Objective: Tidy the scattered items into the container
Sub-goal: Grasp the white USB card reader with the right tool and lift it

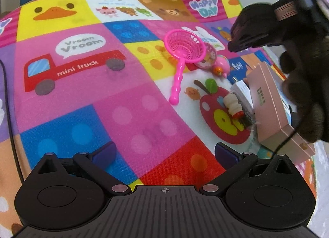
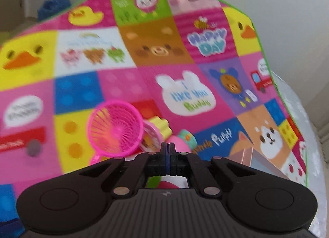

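On the play mat, pink net lies handle-toward-camera, just left of the empty, fully closed right gripper, nearer than the wide-open, empty left gripper.

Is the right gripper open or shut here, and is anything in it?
Shut. In its own view the right gripper's fingers meet with no gap, and nothing shows between them.

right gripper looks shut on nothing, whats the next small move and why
Probably open the right gripper again and bring it down onto the pink net. Its fingers are pressed together with nothing visibly between them, while the net, the round toy and the pink duck lie loose on the mat. The left gripper is open, holding nothing.
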The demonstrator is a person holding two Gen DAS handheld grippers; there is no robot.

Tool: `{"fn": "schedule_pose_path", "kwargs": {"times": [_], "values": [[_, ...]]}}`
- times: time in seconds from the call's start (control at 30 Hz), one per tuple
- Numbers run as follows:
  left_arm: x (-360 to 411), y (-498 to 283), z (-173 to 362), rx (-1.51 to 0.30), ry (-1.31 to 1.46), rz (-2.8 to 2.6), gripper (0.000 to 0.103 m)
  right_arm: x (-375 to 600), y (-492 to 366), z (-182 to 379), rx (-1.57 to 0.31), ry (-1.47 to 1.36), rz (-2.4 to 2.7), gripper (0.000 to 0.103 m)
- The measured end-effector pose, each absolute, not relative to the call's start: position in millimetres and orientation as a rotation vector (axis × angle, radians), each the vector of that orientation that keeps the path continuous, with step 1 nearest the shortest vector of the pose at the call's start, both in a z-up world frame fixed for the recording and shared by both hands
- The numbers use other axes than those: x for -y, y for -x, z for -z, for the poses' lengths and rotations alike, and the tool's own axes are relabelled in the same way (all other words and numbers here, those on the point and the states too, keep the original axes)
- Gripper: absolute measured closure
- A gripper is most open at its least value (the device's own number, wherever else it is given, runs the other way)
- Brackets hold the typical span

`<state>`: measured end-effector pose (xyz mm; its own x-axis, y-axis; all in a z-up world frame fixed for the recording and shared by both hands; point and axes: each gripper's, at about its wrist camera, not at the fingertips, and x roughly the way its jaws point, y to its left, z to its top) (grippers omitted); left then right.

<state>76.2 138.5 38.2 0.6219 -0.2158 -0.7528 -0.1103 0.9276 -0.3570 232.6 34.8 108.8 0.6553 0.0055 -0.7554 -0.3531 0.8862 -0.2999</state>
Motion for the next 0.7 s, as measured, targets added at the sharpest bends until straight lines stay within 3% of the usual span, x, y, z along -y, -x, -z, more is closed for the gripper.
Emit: {"fn": "schedule_pose_path", "kwargs": {"times": [0.23, 0.5, 0.57, 0.63, 0.7], "values": [[-138, -77, -37, -0.905, 0.383, 0.061, 0.000, 29, -251, -86, -1.052, 0.239, -0.097, 0.098], [-137, -77, -37, -0.905, 0.380, 0.060, 0.000, 94, -265, -71, -1.057, 0.241, 0.171, 0.103], [-136, -76, -37, -0.904, 0.371, 0.059, 0.000, 103, -268, -66, -1.076, 0.195, 0.156, 0.087], [-136, -76, -37, -0.902, 0.369, 0.058, 0.000, 105, -266, -68, -1.070, 0.087, 0.072, 0.039], [-135, -76, -37, -0.900, 0.360, 0.059, 0.000, 98, -263, -72, -1.011, 0.032, 0.011, 0.013]]}}
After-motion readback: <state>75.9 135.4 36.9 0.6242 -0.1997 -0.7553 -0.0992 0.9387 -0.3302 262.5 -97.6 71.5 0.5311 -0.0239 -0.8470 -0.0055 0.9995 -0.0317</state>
